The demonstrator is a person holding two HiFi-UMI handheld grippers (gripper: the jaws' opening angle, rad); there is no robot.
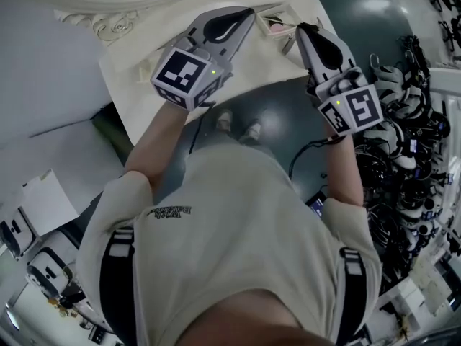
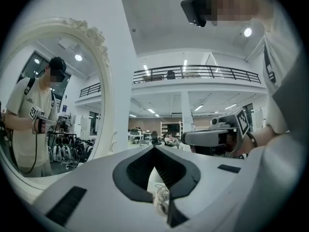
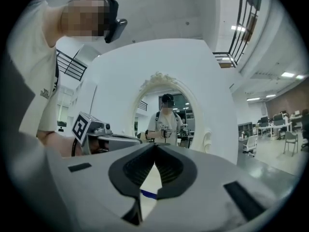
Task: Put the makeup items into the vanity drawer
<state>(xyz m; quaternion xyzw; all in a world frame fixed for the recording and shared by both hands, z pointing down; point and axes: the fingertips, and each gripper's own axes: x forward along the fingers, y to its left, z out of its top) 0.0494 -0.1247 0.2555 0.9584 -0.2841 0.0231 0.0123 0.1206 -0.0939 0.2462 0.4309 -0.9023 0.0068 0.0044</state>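
Pointing level over the vanity (image 1: 137,78), the left gripper (image 2: 154,151) has its jaws closed tip to tip with nothing between them. The mirror (image 2: 104,76) stands to their left, and the right gripper (image 3: 154,149) is near on their right. That gripper's jaws are also closed and empty, and they face the mirror straight ahead. Below and between the two sets of tips, nearer the right ones, the drawer (image 1: 279,16) lies open with a small pinkish item (image 1: 275,27) inside.
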